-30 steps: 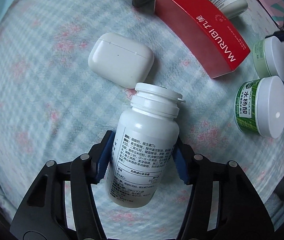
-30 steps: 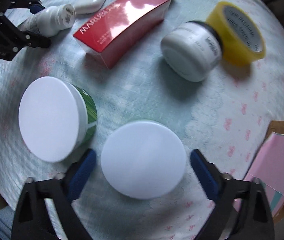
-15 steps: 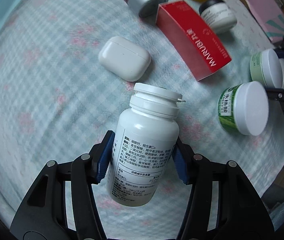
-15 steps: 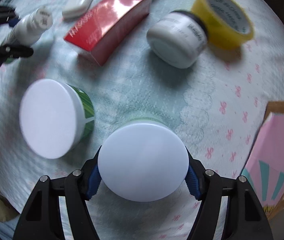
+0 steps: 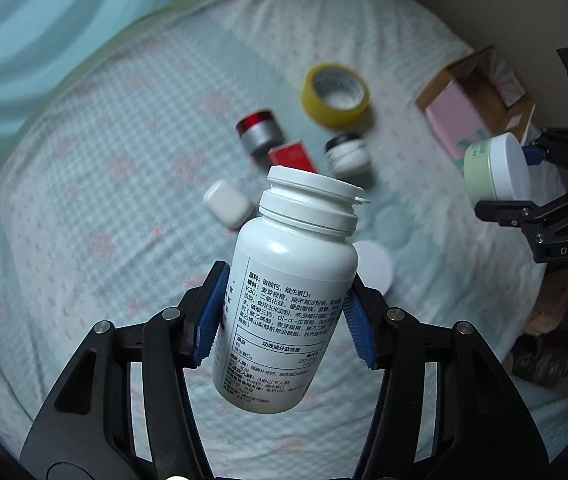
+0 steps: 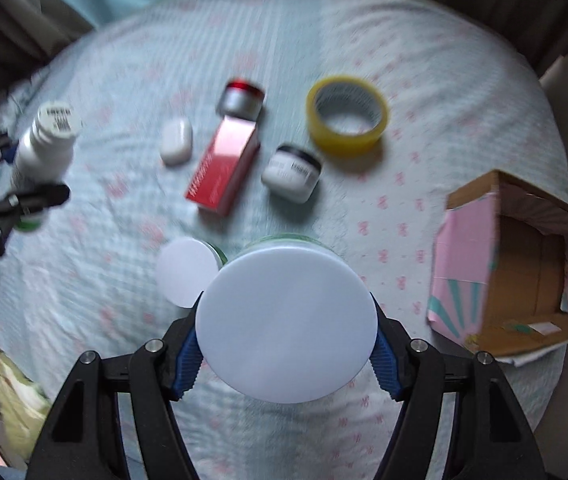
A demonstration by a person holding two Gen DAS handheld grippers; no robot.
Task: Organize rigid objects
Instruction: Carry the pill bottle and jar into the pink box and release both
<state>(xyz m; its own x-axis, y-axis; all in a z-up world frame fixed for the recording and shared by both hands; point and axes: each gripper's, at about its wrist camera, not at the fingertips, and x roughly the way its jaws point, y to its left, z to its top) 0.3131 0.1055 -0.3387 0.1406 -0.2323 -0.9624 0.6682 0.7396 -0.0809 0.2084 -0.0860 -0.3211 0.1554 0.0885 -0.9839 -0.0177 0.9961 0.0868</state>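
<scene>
well above the bed point(image 5: 84, 208), the left hand-held gripper point(image 5: 282, 326) is clenched on a white pill bottle point(image 5: 288, 292), its blue pads pressed to the label on both sides, cap pointing forward and away. off to its right and ahead, the right hand-held gripper point(image 6: 286, 340) grasps a pale green jar point(image 5: 494, 170) by its white lid, also lifted off the bedding. ahead of the right hand-held gripper lie a second white-lidded green jar point(image 6: 186, 276) just left of its fingers, then a red box point(image 6: 224, 168), a small white jar point(image 6: 292, 174), a yellow tape roll point(image 6: 346, 114), a silver jar with red lid point(image 6: 242, 98) and a white earbud case point(image 6: 176, 142). to its right sits an open pink cardboard box point(image 6: 516, 256).
</scene>
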